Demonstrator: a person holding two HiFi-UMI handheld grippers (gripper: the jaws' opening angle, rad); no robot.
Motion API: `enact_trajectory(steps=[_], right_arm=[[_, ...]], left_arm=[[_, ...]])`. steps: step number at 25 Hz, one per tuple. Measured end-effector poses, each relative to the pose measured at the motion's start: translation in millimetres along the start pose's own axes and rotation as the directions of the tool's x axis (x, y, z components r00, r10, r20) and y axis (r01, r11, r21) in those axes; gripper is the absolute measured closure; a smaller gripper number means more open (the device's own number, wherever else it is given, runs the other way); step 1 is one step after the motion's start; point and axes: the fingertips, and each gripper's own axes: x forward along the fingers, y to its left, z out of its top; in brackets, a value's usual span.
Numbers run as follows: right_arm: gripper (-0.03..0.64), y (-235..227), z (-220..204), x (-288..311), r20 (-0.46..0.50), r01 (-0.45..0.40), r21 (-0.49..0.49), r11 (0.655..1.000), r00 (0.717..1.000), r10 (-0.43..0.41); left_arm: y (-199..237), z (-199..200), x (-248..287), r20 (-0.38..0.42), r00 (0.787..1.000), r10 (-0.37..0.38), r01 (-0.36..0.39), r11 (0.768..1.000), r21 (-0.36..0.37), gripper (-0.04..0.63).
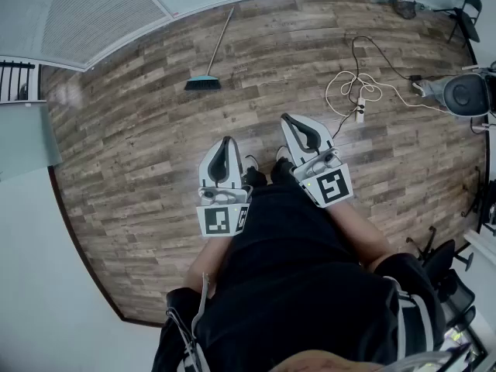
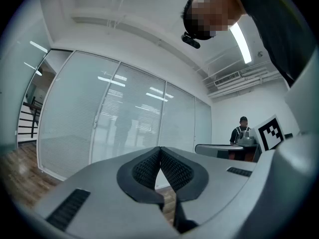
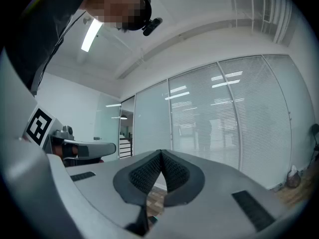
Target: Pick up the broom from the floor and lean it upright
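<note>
The broom [image 1: 209, 53] lies flat on the wooden floor far ahead, its teal head [image 1: 203, 83] nearest me and its thin handle running up toward the glass wall. My left gripper [image 1: 225, 141] and my right gripper [image 1: 287, 118] are held level side by side above the floor, well short of the broom. Both are shut with nothing between their jaws. In the left gripper view the left gripper [image 2: 160, 148] has its dark pads meeting at the tip; the right gripper [image 3: 161, 152] looks the same in its own view. Neither gripper view shows the broom.
A white cable with a power strip [image 1: 355, 91] lies coiled on the floor to the right. A grey round machine [image 1: 465, 95] and chairs stand at the far right. A glass partition [image 2: 119, 118] lies ahead. Another person [image 2: 242, 133] stands at a desk in the background.
</note>
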Motion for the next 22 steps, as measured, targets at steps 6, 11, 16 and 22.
enact_trajectory(steps=[6, 11, 16, 22], right_arm=[[0.598, -18.5, -3.8, -7.5, -0.011, -0.020, -0.003, 1.000, 1.000, 0.020], [0.598, -44.7, -4.7, -14.4, 0.000, -0.037, 0.067, 0.997, 0.999, 0.037], [0.598, -77.4, -13.5, -19.2, 0.004, -0.019, 0.075, 0.997, 1.000, 0.019], [0.598, -106.9, -20.7, -7.6, -0.011, -0.006, 0.077, 0.997, 1.000, 0.007]], left_arm=[[-16.2, -7.5, 16.8, -0.017, 1.000, -0.008, 0.007, 1.000, -0.025, 0.577], [-22.4, -9.8, 35.1, -0.026, 0.999, 0.028, -0.028, 1.000, 0.004, 0.577], [-24.4, -20.8, 52.4, -0.020, 0.997, 0.080, -0.080, 0.997, 0.001, 0.577], [-20.6, -25.5, 88.8, -0.007, 0.997, 0.082, -0.082, 0.997, -0.002, 0.577]])
